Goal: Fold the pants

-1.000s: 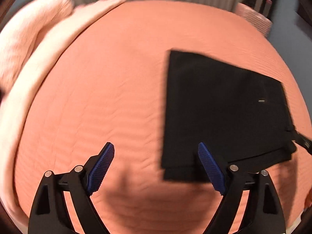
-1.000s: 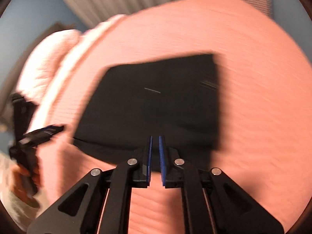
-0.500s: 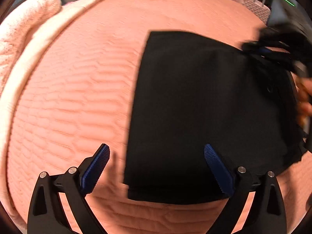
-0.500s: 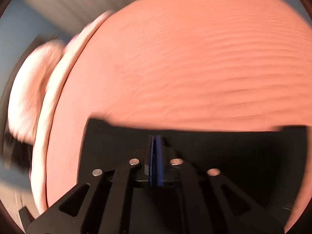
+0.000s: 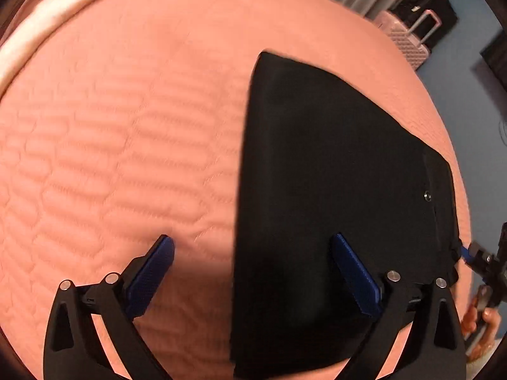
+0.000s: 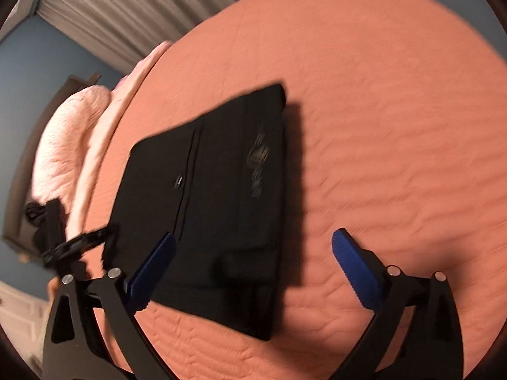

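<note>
Black pants (image 5: 332,190) folded into flat rectangle mid-bed (image 5: 126,126); left gripper (image 5: 253,272) jaws opening, straddling pants' near-left edge; right gripper (image 6: 253,269) jaws opening, empty, over near-right corner; next, likely pinch near edge, fold again

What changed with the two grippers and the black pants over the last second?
The right gripper was shut on the pants' edge; its jaws are now opening, with nothing pinched. The left gripper dropped closer, opening wider. The pants stay folded on the bedspread.

pants (image 5: 332,174) | black | folded into flat rectangle | lying on salmon bedspread (image 5: 126,126)
</note>
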The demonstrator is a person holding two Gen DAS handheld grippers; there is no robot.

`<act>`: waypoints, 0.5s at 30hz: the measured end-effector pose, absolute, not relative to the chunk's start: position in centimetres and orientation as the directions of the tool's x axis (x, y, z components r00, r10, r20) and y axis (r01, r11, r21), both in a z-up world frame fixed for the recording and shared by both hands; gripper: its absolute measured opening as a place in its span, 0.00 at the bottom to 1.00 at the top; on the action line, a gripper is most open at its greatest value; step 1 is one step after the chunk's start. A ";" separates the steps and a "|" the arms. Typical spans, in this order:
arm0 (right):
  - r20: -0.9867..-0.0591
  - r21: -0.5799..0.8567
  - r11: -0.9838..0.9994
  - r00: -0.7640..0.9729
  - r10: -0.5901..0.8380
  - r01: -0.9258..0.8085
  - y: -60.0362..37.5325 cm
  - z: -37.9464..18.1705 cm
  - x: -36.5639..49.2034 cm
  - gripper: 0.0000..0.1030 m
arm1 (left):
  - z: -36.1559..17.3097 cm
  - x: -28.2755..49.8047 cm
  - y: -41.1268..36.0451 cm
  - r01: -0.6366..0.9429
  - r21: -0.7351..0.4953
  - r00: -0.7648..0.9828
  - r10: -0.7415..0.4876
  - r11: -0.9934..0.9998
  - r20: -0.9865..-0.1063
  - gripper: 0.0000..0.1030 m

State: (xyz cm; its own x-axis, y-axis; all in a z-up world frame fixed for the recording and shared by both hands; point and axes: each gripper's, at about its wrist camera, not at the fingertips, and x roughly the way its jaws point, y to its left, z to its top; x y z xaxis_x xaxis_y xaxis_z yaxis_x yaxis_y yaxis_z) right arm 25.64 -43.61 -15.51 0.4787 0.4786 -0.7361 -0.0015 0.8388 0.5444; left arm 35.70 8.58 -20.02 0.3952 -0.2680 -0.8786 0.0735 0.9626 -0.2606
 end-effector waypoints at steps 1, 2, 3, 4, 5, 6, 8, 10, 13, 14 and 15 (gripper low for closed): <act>-0.729 0.574 0.819 0.450 0.516 -0.008 -43.0 -16.7 25.7 0.88 | -20.2 35.6 7.6 0.096 -0.205 0.398 -0.226 0.974 -0.889 0.95; -0.729 0.573 0.820 0.455 0.511 -0.003 -42.6 -17.2 25.6 0.89 | -20.3 35.3 7.0 0.107 -0.171 0.409 -0.200 0.979 -0.891 0.95; -0.727 0.549 0.836 0.488 0.484 -0.012 -42.0 -17.3 25.3 0.89 | -20.4 35.2 6.7 0.104 -0.178 0.411 -0.205 0.978 -0.888 0.95; -0.732 0.531 0.847 0.497 0.466 -0.012 -41.7 -17.1 25.5 0.89 | -20.3 35.0 6.5 0.102 -0.185 0.406 -0.211 0.977 -0.889 0.94; -0.726 0.535 0.845 0.500 0.472 -0.020 -41.4 -17.1 25.6 0.76 | -20.1 34.6 6.2 0.104 -0.181 0.404 -0.208 0.978 -0.891 0.89; -0.708 0.572 0.820 0.486 0.513 -0.034 -40.8 -17.0 25.8 0.50 | -19.6 34.1 5.6 0.126 -0.185 0.401 -0.220 0.975 -0.889 0.66; -0.750 0.529 0.849 0.464 0.472 -0.009 -39.3 -16.3 27.3 0.29 | -19.7 34.8 5.1 0.157 -0.188 0.391 -0.236 0.970 -0.890 0.30; -0.731 0.560 0.829 0.468 0.497 -0.007 -39.6 -14.5 27.6 0.21 | -18.8 34.2 5.0 0.164 -0.169 0.385 -0.221 0.972 -0.896 0.13; -0.735 0.538 0.841 0.457 0.500 -0.055 -40.3 -11.8 24.7 0.17 | -17.5 31.3 6.1 0.160 -0.225 0.352 -0.269 0.961 -0.897 0.11; -0.742 0.529 0.846 0.448 0.499 -0.066 -40.6 -11.3 23.4 0.17 | -17.4 29.2 6.4 0.171 -0.218 0.342 -0.265 0.961 -0.901 0.11; -0.746 0.529 0.846 0.439 0.501 -0.065 -41.0 -11.2 22.0 0.17 | -17.5 27.5 6.4 0.180 -0.196 0.336 -0.247 0.964 -0.909 0.11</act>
